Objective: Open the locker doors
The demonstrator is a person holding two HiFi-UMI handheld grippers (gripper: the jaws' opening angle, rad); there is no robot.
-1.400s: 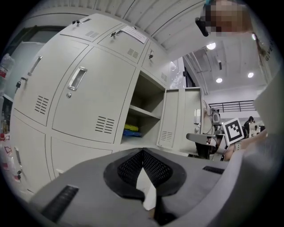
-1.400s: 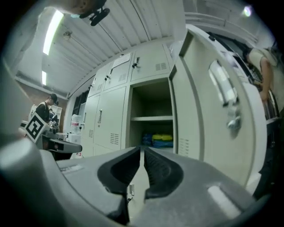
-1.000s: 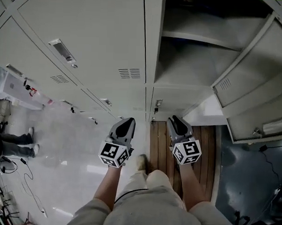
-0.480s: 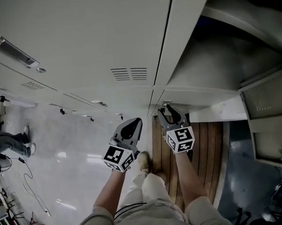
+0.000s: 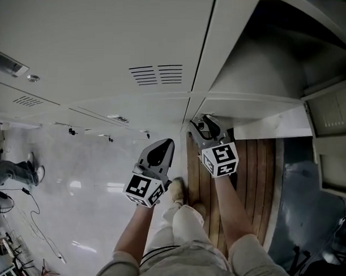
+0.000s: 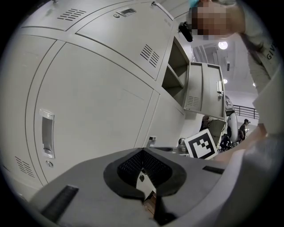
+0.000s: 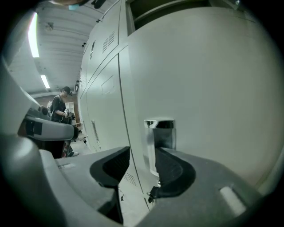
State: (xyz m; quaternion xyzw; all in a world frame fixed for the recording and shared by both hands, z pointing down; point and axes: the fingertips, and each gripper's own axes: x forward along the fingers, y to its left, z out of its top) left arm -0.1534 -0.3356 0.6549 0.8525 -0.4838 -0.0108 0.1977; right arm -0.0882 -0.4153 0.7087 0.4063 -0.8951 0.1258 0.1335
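The grey lockers fill the head view. A closed door with vent slots (image 5: 108, 47) is upper left, and an open compartment (image 5: 266, 58) with its swung-out door (image 5: 332, 112) is upper right. My right gripper (image 5: 200, 127) is at the lower closed door (image 7: 204, 80) under that compartment. Its jaws are opening, with the chrome handle (image 7: 159, 135) standing between them, close against the right pad (image 7: 175, 170). My left gripper (image 5: 161, 148) hangs shut and empty just left of it, short of the lockers. In the left gripper view its pads (image 6: 133, 166) meet.
I stand on a wooden slatted platform (image 5: 245, 165); my own legs and shoes (image 5: 177, 191) are below the grippers. A person's legs (image 5: 13, 171) and floor cables (image 5: 23, 214) lie far left. A recessed handle (image 6: 46, 133) marks the closed door on the left.
The view has closed in on the lockers. My right gripper moved forward to the lower door's handle. The left gripper kept its place beside it.
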